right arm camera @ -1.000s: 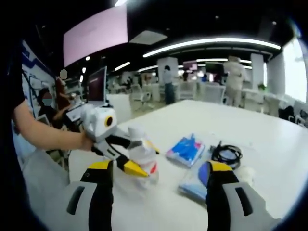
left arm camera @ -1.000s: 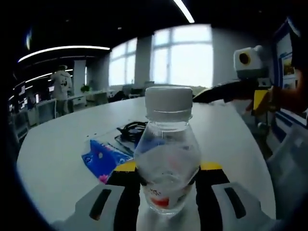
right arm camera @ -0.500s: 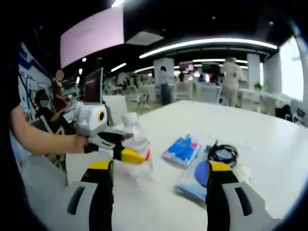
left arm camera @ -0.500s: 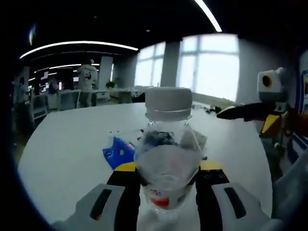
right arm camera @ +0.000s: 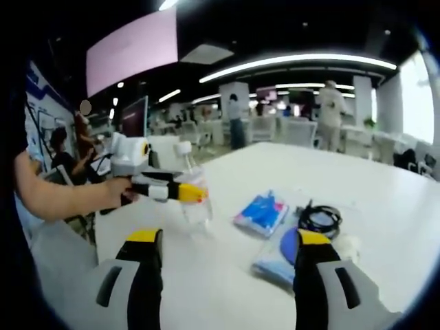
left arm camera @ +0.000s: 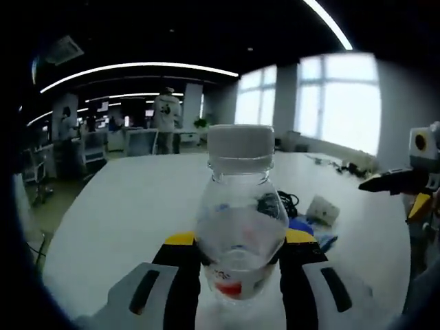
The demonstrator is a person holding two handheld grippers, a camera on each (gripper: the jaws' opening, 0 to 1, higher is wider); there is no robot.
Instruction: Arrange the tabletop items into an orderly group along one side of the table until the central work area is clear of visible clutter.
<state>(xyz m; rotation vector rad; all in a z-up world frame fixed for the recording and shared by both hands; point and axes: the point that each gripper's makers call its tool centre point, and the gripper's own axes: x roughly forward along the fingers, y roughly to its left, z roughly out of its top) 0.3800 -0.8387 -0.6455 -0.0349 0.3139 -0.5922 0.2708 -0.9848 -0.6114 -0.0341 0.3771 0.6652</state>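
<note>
The white desk (right arm camera: 385, 199) carries everything, its bare top running off toward 12 o'clock in both views. In the left gripper view, the left gripper (left arm camera: 239, 251) has its fingers (left arm camera: 180, 254) closed on a clear plastic bottle (left arm camera: 240, 227), yellow tips pressed against the bottle's sides at 9 and 3 o'clock. The bottle stands upright with a white cap (left arm camera: 240, 143) at 12 o'clock and a red-printed label near its base. Behind it, toward 3 o'clock, a black cable (left arm camera: 287, 201) and a small white box (left arm camera: 321, 209) lie on the desk, with a blue item partly hidden just behind the bottle.

In the right gripper view, the right gripper (right arm camera: 223, 251) has its fingers (right arm camera: 146, 254) spread wide apart, holding nothing. The left gripper shows at 9 o'clock, held by a hand (right arm camera: 113, 194), clamped on the bottle near the desk's edge. Between the right fingers, toward 1 o'clock, lies a blue packet (right arm camera: 262, 212); just right of it a coiled black cable, and at 3 o'clock a blue disc (right arm camera: 289, 247) on a clear pouch. People stand among office desks far behind.
</note>
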